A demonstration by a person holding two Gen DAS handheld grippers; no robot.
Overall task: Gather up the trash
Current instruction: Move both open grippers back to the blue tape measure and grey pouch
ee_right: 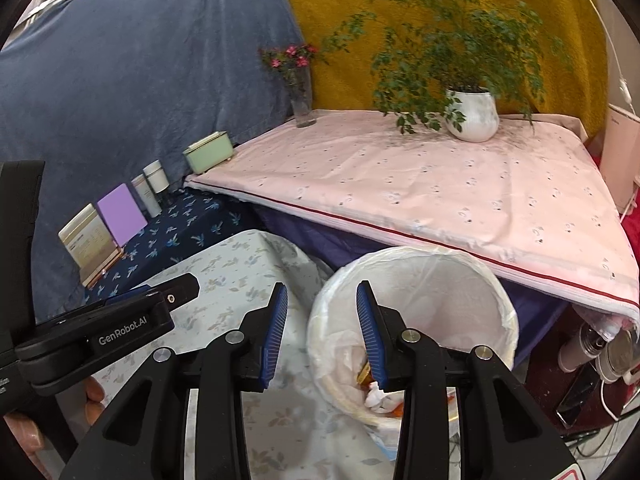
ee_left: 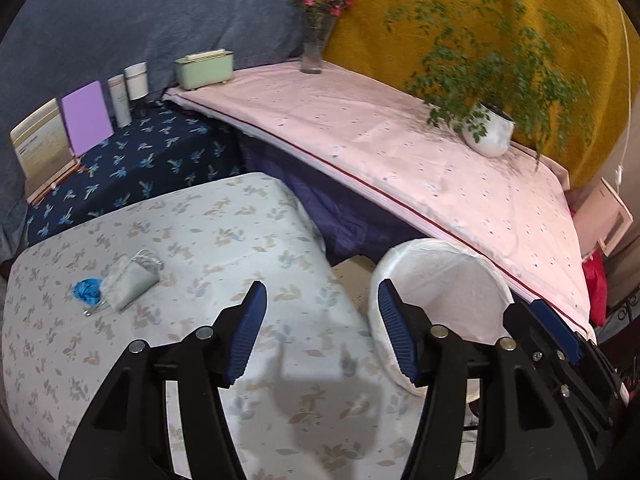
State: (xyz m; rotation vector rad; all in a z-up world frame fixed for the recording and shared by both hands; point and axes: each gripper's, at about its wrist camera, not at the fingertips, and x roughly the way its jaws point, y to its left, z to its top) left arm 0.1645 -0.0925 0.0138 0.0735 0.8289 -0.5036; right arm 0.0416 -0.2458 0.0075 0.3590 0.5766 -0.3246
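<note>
left gripper [ee_left: 322, 332] held over the near edge of the floral table [ee_left: 200, 232], jaws apart, gripping nothing. right gripper [ee_right: 322, 332] likewise parted and bare, poised above the lined bin [ee_right: 480, 292] just right of the table. inside the bin, crumpled trash [ee_right: 378, 398], perhaps tissue. far left on the table, a grey pouch [ee_left: 128, 280] touching something blue [ee_left: 87, 290].

Domestic interior, arranged as a home living space. Evidence: low surfaces covered in household textiles, namely a pale leaf-print cloth [ee_left: 224, 248], a pink dotted sheet with red piping [ee_left: 400, 152] and a navy floral cloth [ee_left: 152, 160]. Decorative items include a clear glass vase of pink flowers [ee_right: 301, 92] and a white ceramic pot holding a trailing green plant [ee_right: 474, 114]. Blue and mustard fabric hangings [ee_right: 400, 4] form the backdrop.
</note>
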